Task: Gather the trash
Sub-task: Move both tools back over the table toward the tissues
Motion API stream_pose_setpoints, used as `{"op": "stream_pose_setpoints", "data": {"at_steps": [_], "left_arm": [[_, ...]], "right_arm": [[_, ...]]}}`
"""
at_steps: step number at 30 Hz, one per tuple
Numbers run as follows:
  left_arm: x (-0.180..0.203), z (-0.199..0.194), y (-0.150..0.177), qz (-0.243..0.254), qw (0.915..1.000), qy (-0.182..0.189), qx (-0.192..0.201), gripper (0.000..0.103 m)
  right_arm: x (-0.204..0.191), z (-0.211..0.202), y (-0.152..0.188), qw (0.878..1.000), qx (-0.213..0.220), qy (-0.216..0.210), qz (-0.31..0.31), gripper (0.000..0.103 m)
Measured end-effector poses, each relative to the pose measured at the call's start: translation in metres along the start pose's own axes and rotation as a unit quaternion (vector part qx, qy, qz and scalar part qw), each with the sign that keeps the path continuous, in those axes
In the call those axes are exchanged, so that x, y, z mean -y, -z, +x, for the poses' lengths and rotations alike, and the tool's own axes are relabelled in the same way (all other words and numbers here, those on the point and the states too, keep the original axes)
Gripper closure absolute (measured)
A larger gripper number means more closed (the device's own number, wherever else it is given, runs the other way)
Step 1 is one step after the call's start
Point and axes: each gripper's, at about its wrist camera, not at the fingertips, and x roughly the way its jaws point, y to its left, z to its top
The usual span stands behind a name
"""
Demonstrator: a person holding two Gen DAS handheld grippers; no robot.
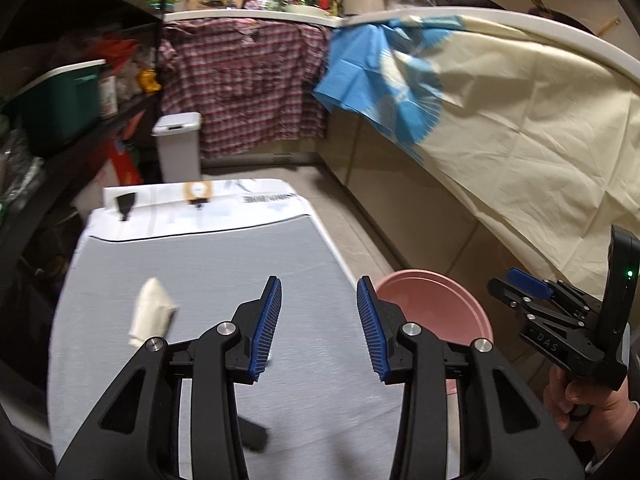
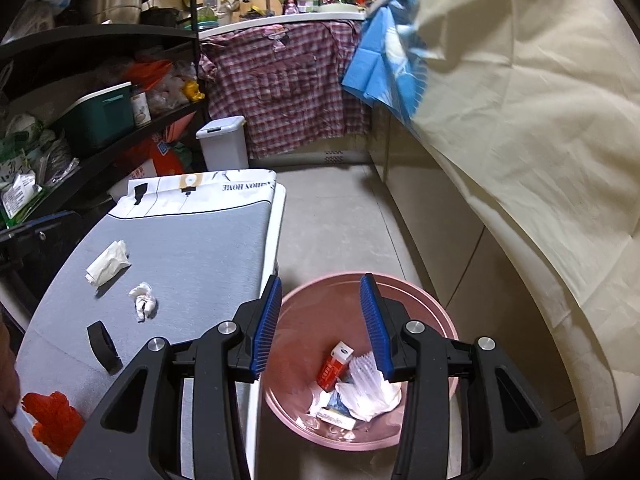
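Pink bin (image 2: 436, 312) on floor holds trash; my right hand-held gripper (image 2: 320, 324) hangs over it, jaws apart, empty. Left hand-held gripper (image 1: 319, 326) apart, empty, above counter (image 1: 224, 256) near tissue (image 1: 150, 312).

clear: floor aisle (image 2: 332, 216) — basin (image 2: 440, 320) mouth open | blocked: drape (image 2: 520, 140) right, shelves (image 2: 100, 128) left

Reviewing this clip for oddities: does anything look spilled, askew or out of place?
Nothing spilled. Litter remains on the grey-covered table: a folded tissue, a crumpled tissue, a black tape roll and orange scrap. The pink bin stands upright.
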Motion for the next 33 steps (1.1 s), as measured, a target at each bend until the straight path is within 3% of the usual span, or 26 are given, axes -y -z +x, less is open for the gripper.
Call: {"op": "stream_pose_setpoints", "data": {"at_steps": [14, 33], "left_arm": [[-0.076, -0.023, 0.020, -0.031, 0.9983, -0.050, -0.005, 0.066], [-0.131, -0.015, 0.030, -0.068, 0.9940, -0.085, -0.013, 0.066]], "right_arm": [[-0.075, 0.005, 0.000, 0.995, 0.005, -0.070, -0.067, 0.063], [-0.154, 0.061, 0.007, 0.987, -0.033, -0.151, -0.050, 0.068]]}}
